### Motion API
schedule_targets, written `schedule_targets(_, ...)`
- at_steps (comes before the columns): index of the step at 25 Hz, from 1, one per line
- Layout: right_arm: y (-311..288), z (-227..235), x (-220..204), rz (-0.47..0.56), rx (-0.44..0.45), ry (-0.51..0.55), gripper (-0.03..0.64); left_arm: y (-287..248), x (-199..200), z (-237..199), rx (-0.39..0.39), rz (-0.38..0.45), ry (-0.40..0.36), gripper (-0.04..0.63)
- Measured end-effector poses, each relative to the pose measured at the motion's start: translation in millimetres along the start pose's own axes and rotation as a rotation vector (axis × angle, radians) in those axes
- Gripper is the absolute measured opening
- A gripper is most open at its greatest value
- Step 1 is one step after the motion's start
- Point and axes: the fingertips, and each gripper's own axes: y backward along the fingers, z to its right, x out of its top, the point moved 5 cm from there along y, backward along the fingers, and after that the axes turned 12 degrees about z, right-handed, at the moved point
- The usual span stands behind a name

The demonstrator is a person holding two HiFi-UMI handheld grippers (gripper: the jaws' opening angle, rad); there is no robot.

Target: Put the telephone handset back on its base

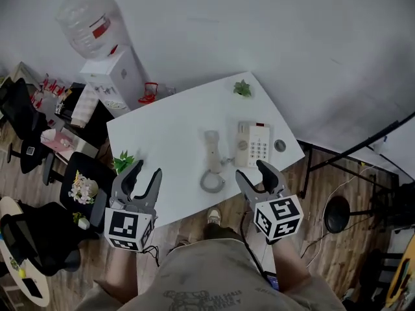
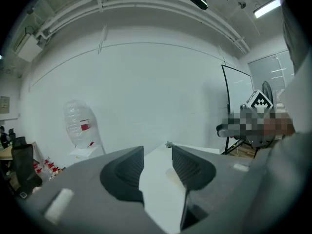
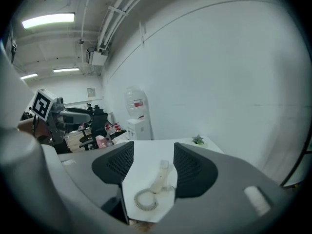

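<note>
Grippers at lower frame, jaws wide apart, nothing held: left gripper (image 1: 146, 171), right gripper (image 1: 253, 173).
Beyond them, centre frame, coiled cord (image 1: 212, 182), then handset (image 1: 212, 149) flat on white table (image 1: 162, 131), just left of its base (image 1: 253, 144).

The right gripper (image 3: 153, 152) is seen with its jaws held apart, and a white worktop (image 3: 144, 152) is framed between them. Through the gap a pale telephone handset (image 3: 160, 175) is seen lying flat on the worktop, apart from both jaws. Its coiled cord (image 3: 145, 199) is looped on the near side of it. A small green plant (image 3: 198, 140) is set at the worktop's far corner. A water dispenser (image 3: 138, 126) topped by a clear bottle (image 3: 134, 101) is placed against the white wall. At the left, the left gripper (image 3: 83, 115) with its marker cube (image 3: 41, 105) is seen, with dark office chairs (image 3: 95, 122) behind it. A ceiling light (image 3: 48, 19) is lit above.
</note>
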Motion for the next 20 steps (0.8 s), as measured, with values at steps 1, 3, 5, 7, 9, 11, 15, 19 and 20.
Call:
schedule_targets(1, -7.1, 7.7, 1.5, -0.003, 0.02, 0.001, 0.284, -7.2, 0.3, 2.1, 0.014, -0.006, 0.001, 0.181)
schedule_targets(3, -20.8, 21.6, 4.2, -0.008, 0.056, 0.008, 0.284, -19.7, 1.0, 5.4, 0.045, -0.014, 0.004, 0.181)
schedule_targets(5, -34.6, 33.4, 6.5, -0.014, 0.086, 0.023, 0.284, -30.9, 1.6, 7.7, 0.075, -0.018, 0.007, 0.181)
schedule_targets(7, -46.6, 40.3, 7.1, -0.021, 0.112, 0.037, 0.284, -37.8, 0.1, 9.6, 0.096, -0.026, 0.012, 0.181)
schedule_targets(9, -55.1, 42.4, 6.8, -0.022, 0.133, 0.034, 0.284, -40.7, -3.6, 9.0, 0.111, -0.039, 0.021, 0.181)
schedule_targets(11, -60.3, 43.9, 7.3, -0.015, 0.147, 0.018, 0.284, -43.8, -5.5, 6.8, 0.124, -0.049, 0.027, 0.181)
schedule_targets(15, -67.0, 47.0, 5.0, -0.02, 0.154, -0.003, 0.285, -49.9, -2.5, -1.5, 0.16, -0.072, 0.002, 0.181)
schedule_targets(19, -69.2, 47.8, 2.1, -0.04, 0.139, -0.004, 0.29, -55.1, -5.1, -7.5, 0.146, -0.089, 0.006, 0.181)
schedule_targets(20, -70.1, 48.0, 2.6, -0.042, 0.132, -0.004, 0.291, -57.2, -5.2, -9.0, 0.138, -0.09, 0.008, 0.181)
